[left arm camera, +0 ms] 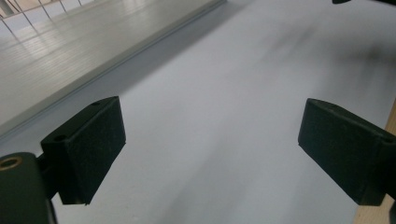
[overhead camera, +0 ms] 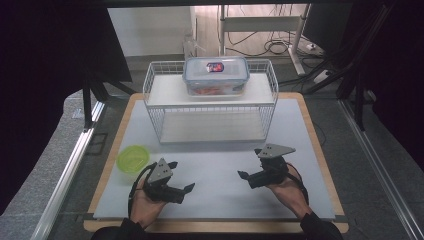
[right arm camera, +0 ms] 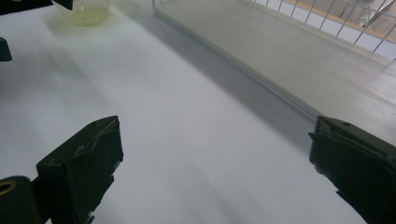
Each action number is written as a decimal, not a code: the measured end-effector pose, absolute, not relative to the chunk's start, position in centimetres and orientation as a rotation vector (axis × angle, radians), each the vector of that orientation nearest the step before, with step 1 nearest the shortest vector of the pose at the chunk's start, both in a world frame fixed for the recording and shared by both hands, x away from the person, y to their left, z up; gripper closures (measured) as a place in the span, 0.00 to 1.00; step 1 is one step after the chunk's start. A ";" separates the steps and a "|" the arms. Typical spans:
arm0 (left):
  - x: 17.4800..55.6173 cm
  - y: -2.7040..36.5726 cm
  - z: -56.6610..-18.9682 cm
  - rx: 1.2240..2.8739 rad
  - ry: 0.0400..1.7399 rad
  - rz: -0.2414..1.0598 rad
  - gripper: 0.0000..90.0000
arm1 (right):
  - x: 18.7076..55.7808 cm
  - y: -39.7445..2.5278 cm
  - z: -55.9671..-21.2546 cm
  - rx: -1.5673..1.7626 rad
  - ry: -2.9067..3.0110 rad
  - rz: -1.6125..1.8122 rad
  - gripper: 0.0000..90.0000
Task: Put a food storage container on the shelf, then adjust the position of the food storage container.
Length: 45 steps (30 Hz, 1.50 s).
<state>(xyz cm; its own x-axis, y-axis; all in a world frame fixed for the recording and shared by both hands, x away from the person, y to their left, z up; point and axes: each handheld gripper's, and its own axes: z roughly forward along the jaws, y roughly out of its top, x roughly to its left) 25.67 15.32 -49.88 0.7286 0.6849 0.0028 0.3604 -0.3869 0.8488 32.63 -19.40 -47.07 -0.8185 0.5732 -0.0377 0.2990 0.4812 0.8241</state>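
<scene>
Both grippers rest low on the white surface (overhead camera: pixel 220 170) in the lower half of the high view, each held in a hand. The left gripper (overhead camera: pixel 182 176) sits lower left, the right gripper (overhead camera: pixel 248 166) lower right, and the two face each other across a bare stretch of the mat. Both sets of fingers are spread wide and hold nothing: in the left gripper view the two black fingers (left arm camera: pixel 88 149) stand far apart with only white mat between them, and in the right gripper view the fingers (right arm camera: pixel 84 165) are parted just as wide.

The nearest thing is the green bowl (overhead camera: pixel 132 159), at the left edge of the mat, just beside the left gripper and on the side away from its open fingers, which point toward the frame's centre. So the left hand is the nearer one, and it looks as if it would have to turn outward to face the bowl. The bowl is round, so it offers no long axis to line up with. In the right gripper view it shows at the upper left (right arm camera: pixel 88 10), well apart from those fingers.

Beyond, in the upper middle, stands a wire rack (overhead camera: pixel 210 102), and on its top shelf a lidded clear box (overhead camera: pixel 216 76), its long side running across the frame.

Count: two grippers, one bowl, one rack, one box.
</scene>
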 end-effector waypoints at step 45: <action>28.8 27.8 -46.5 1.852 1.219 0.530 1.00 | 32.5 -20.7 -49.5 0.841 2.466 1.185 0.04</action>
<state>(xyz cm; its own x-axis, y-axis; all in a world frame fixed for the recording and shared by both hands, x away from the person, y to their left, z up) 28.78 27.81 -46.46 0.4386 0.8937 -0.0940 0.5406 -0.1788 0.8221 32.54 -20.72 -49.46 -0.7919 0.6107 0.0015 0.3826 0.4942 0.7806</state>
